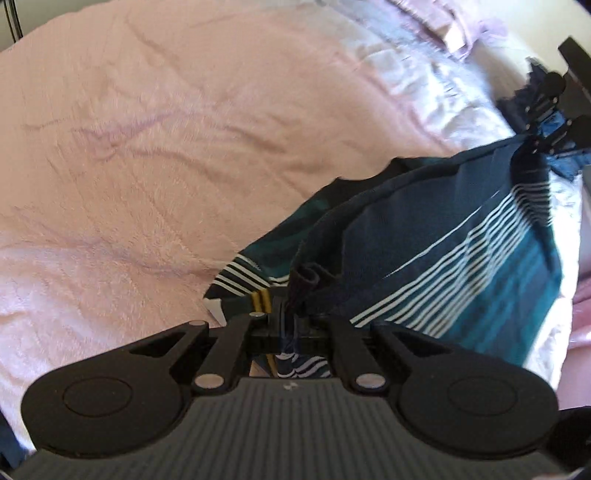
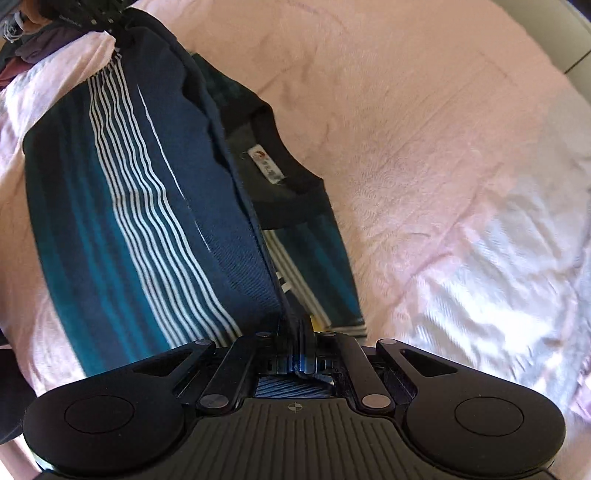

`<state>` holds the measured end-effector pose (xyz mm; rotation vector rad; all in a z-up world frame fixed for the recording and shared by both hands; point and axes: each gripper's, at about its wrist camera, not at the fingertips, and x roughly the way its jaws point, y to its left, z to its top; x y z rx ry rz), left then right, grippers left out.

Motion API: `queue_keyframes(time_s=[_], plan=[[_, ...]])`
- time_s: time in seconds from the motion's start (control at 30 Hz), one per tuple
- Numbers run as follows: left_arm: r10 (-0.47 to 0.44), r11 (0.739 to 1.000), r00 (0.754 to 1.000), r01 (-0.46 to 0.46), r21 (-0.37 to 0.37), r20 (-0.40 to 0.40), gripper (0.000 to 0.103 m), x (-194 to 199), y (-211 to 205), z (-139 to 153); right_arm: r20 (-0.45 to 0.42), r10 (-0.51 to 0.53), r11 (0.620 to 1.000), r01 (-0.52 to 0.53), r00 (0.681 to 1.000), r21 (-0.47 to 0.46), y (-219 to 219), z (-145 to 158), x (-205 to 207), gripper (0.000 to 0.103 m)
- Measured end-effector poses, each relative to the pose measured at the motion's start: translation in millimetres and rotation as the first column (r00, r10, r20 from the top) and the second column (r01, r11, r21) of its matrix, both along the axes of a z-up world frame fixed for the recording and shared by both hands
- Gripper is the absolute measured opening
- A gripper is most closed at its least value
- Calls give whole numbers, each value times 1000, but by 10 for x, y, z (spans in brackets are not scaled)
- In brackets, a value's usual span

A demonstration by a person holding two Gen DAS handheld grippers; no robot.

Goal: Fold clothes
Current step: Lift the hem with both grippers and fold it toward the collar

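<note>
A navy and teal T-shirt with thin white stripes [image 1: 461,251] hangs stretched between my two grippers above a pink bed. My left gripper [image 1: 295,317] is shut on one bunched end of its edge. My right gripper [image 2: 295,343] is shut on the other end; it also shows in the left wrist view [image 1: 543,144]. In the right wrist view the shirt [image 2: 147,192] is doubled over, and its black collar with a white label [image 2: 267,166] lies on the bed beneath the lifted layer. The left gripper [image 2: 107,22] shows at the top left there.
A pink fleece blanket [image 1: 166,147] covers the bed [image 2: 461,147]. A pile of dark and purple clothes [image 2: 40,44] lies past the shirt's far end. A pale wall or headboard [image 2: 554,33] borders the bed at the upper right.
</note>
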<state>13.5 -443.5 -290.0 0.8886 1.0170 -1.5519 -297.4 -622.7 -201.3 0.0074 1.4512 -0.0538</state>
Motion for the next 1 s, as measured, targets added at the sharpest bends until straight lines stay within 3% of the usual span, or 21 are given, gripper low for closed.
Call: queue_keyframes(time_s=[0.2, 0.27, 0.3, 0.33, 0.37, 0.47, 0.6, 0.7, 0.77, 0.8, 0.83, 0.87, 0.9, 0.93, 1.0], plan=[[89, 993, 996, -89, 82, -1, 4, 120, -266, -592, -12, -69, 987, 70, 998, 148, -573, -666, 116, 5], [130, 987, 991, -130, 98, 1, 8, 140, -309, -717, -11, -142, 976, 142, 990, 162, -688, -874, 80, 25], [149, 984, 989, -148, 99, -7, 8, 152, -314, -736, 10, -207, 968, 203, 978, 150, -748, -913, 38, 42], [157, 983, 987, -155, 96, -13, 8, 161, -313, -738, 54, -287, 950, 277, 956, 143, -810, -879, -30, 51], [157, 983, 987, -155, 96, -14, 8, 168, -311, -735, 99, -359, 928, 343, 928, 147, -862, -818, -109, 52], [159, 982, 987, -156, 102, -21, 8, 201, -313, -725, 212, -576, 811, 521, 789, 266, -983, -549, -500, 56], [157, 983, 987, -154, 100, -23, 12, 174, -333, -709, 256, -729, 683, 650, 635, 334, -842, -389, -1018, 68], [170, 981, 985, -170, 90, 0, 22, 129, -350, -727, 229, -807, 589, 711, 545, 385, -697, -500, -1264, 68], [180, 980, 984, -180, 86, 8, 21, 100, -353, -736, 236, -823, 565, 707, 516, 425, -639, -579, -1232, 68], [170, 982, 985, -170, 80, 10, 17, 76, -344, -720, 239, -831, 553, 704, 502, 445, -610, -619, -1215, 67], [158, 985, 987, -158, 73, 12, 2, 49, -334, -701, 239, -834, 549, 710, 496, 442, -604, -666, -1180, 67], [151, 986, 988, -152, 67, 16, 2, 23, -324, -675, 240, -838, 544, 715, 491, 438, -599, -713, -1145, 58], [147, 988, 989, -148, 54, 23, 2, -5, -300, -616, 240, -841, 540, 721, 485, 434, -593, -761, -1110, 17], [144, 989, 989, -144, 32, 19, 2, -13, -264, -518, 246, -842, 539, 723, 480, 433, -580, -707, -1129, 6], [149, 989, 989, -149, -13, -1, 2, 8, -197, -306, 258, -844, 536, 726, 470, 431, -554, -596, -1169, 6]])
